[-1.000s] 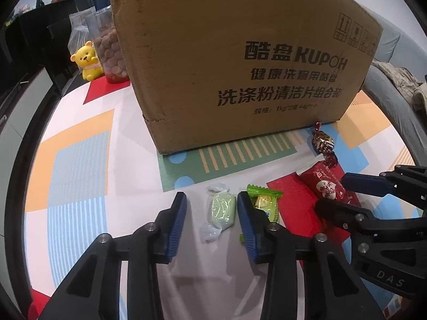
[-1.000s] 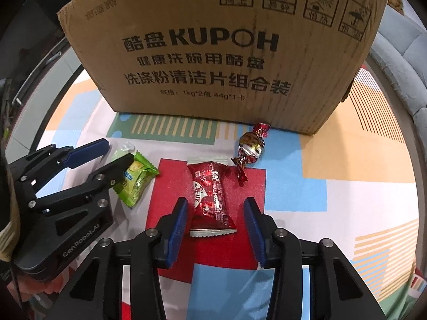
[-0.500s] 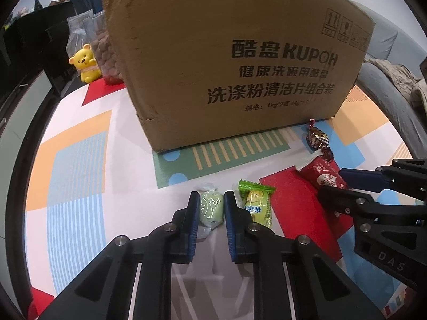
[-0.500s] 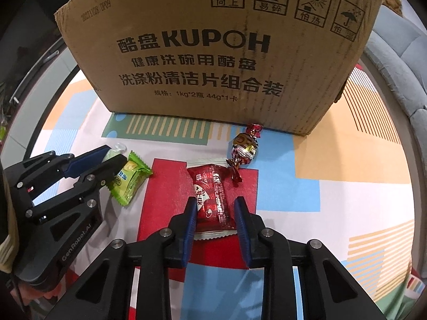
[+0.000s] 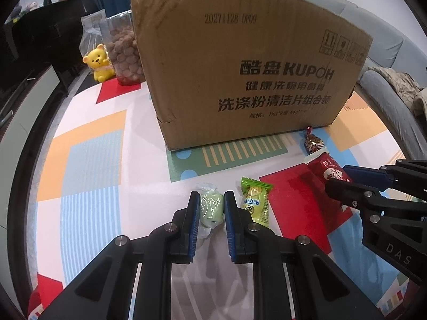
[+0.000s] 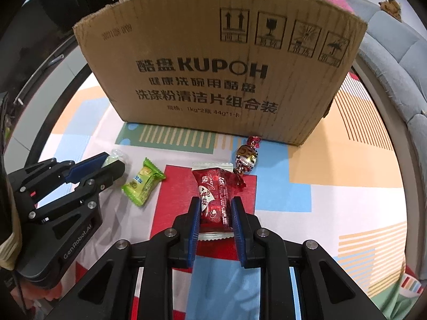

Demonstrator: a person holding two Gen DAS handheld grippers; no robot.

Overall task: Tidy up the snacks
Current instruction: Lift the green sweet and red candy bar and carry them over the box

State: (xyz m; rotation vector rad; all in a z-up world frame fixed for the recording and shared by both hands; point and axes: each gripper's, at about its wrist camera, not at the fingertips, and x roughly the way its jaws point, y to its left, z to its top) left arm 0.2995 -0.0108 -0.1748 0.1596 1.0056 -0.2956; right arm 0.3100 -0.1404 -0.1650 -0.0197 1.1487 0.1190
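The left gripper (image 5: 211, 208) is pinching the pale green candy (image 5: 210, 209) on the patterned mat (image 5: 88, 176), whose left side is lying open. The green packet (image 6: 142, 181) is resting between. The right gripper (image 6: 215, 213), jaws just closing, is squeezing the red packet (image 6: 214, 194) before the cardboard box (image 6: 213, 80).

A cardboard box (image 6: 213, 80) carries the brand "酷盘 KUPOH" above "洗涤粉清洁片组合装", a smaller specification line starting "1kg*2", four handling symbols along its top edge and the stamp "20271128 DP09". The left gripper (image 6: 113, 163) body reads "GenRobot.AI"; the right gripper (image 5: 344, 178) shows "DAS". A red snack packet (image 6: 214, 196) bears "Love" in script.
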